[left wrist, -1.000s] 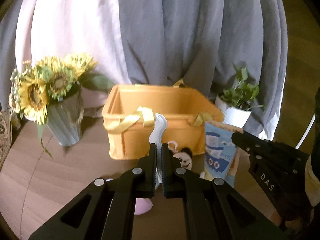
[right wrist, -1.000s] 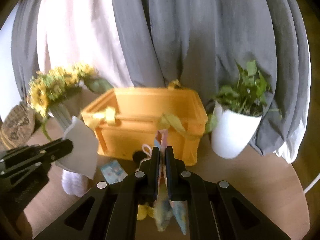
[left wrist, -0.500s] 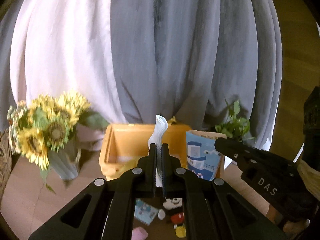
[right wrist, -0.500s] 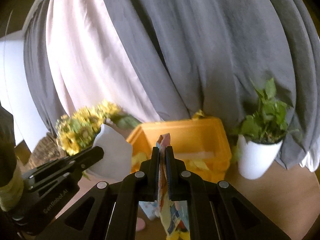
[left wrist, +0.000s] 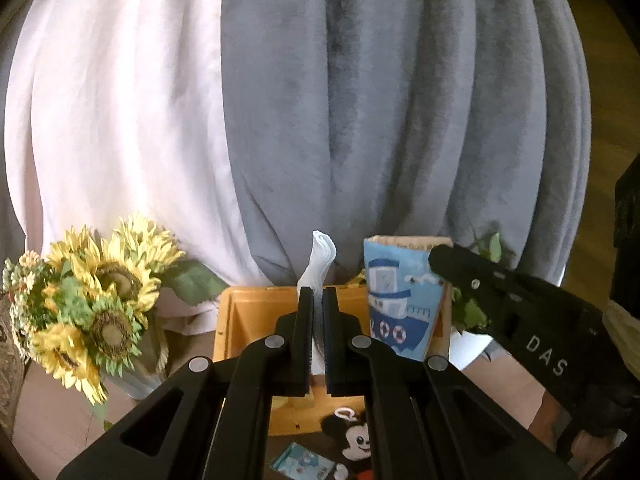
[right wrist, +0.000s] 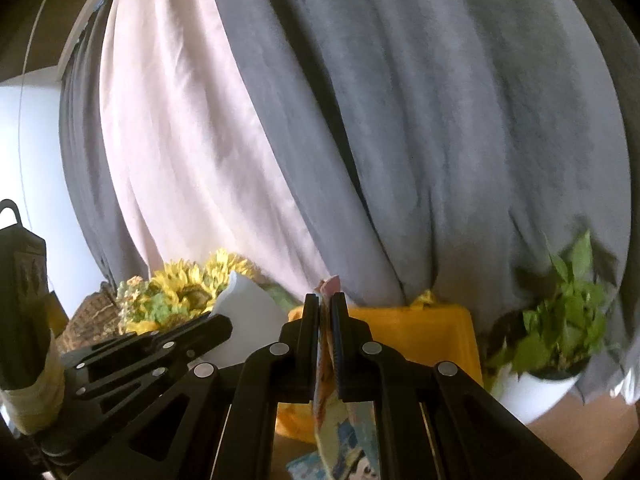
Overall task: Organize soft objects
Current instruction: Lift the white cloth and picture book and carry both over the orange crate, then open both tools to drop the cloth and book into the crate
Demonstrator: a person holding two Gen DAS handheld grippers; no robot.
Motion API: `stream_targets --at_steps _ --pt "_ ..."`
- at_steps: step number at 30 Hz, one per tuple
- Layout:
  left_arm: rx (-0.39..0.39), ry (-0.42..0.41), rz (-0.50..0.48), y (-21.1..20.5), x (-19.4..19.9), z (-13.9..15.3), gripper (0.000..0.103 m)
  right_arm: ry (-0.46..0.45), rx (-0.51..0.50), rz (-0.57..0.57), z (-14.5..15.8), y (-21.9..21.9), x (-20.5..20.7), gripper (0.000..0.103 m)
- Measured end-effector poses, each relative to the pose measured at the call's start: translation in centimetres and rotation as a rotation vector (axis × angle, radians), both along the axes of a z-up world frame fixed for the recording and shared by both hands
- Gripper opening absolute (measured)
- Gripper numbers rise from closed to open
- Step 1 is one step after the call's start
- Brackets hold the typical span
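My left gripper (left wrist: 318, 294) is shut on a white cloth (left wrist: 320, 256) and holds it high above the open yellow basket (left wrist: 248, 316). My right gripper (right wrist: 328, 300) is shut on a soft cloth book with a blue boat picture (left wrist: 400, 300), also raised above the yellow basket (right wrist: 420, 336). Each gripper shows in the other's view: the right gripper (left wrist: 440, 258) and the left gripper (right wrist: 224, 324) with its white cloth (right wrist: 248, 320). A Mickey Mouse plush (left wrist: 352, 436) and a small blue cloth item (left wrist: 304, 462) lie on the table in front of the basket.
A vase of sunflowers (left wrist: 92, 308) stands left of the basket. A potted green plant in a white pot (right wrist: 560, 340) stands to its right. Grey and white curtains (left wrist: 360, 120) hang behind. A woven item (right wrist: 96, 316) sits at far left.
Both grippers have risen with their held items and tilted up; the basket and table now sit lower in both views. Both stay shut.
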State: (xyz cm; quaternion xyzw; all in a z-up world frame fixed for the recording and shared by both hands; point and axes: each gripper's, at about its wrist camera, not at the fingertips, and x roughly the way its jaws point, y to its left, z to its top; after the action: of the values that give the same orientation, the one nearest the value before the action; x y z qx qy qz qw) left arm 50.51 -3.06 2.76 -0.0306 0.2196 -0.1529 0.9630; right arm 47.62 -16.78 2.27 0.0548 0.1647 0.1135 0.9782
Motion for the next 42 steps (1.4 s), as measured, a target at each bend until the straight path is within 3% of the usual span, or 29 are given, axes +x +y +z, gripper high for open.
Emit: stream_targets --at_steps 8,17,26,31,35,39,41,42 --pt "-0.008 0.03 -0.022 -0.2 3.6 0.5 0.007 -0.025 -0.06 -0.019 1.8 0.5 3.7 0.008" --pt "0.015 0.079 -0.056 -3.1 7.7 -0.9 0.007 0.007 -0.152 -0.021 1.4 -0.8 8.3 0.008" --pt "0.054 0.258 -0.097 -5.0 11.6 -7.9 0.007 0.172 -0.227 -0.018 -4.4 -1.9 12.8 0.008" --pt "0.095 0.343 -0.079 -4.6 12.2 -10.8 0.007 0.315 -0.196 0.028 -9.0 -1.7 14.9 0.008" --pt "0.117 0.358 -0.057 -4.1 12.1 -11.4 0.027 0.399 -0.164 0.055 -11.4 -1.3 15.9 0.009" --pt "0.125 0.35 -0.035 -3.9 12.1 -11.2 0.034 0.415 -0.154 0.046 -12.2 -1.1 16.0 0.011" --pt "0.118 0.344 -0.022 -3.5 11.8 -10.9 0.036 0.42 -0.14 0.043 -12.1 -1.3 16.1 0.029" --pt "0.119 0.341 -0.014 -3.2 11.9 -10.7 0.04 0.417 -0.129 0.036 -11.9 -1.3 16.1 0.032"
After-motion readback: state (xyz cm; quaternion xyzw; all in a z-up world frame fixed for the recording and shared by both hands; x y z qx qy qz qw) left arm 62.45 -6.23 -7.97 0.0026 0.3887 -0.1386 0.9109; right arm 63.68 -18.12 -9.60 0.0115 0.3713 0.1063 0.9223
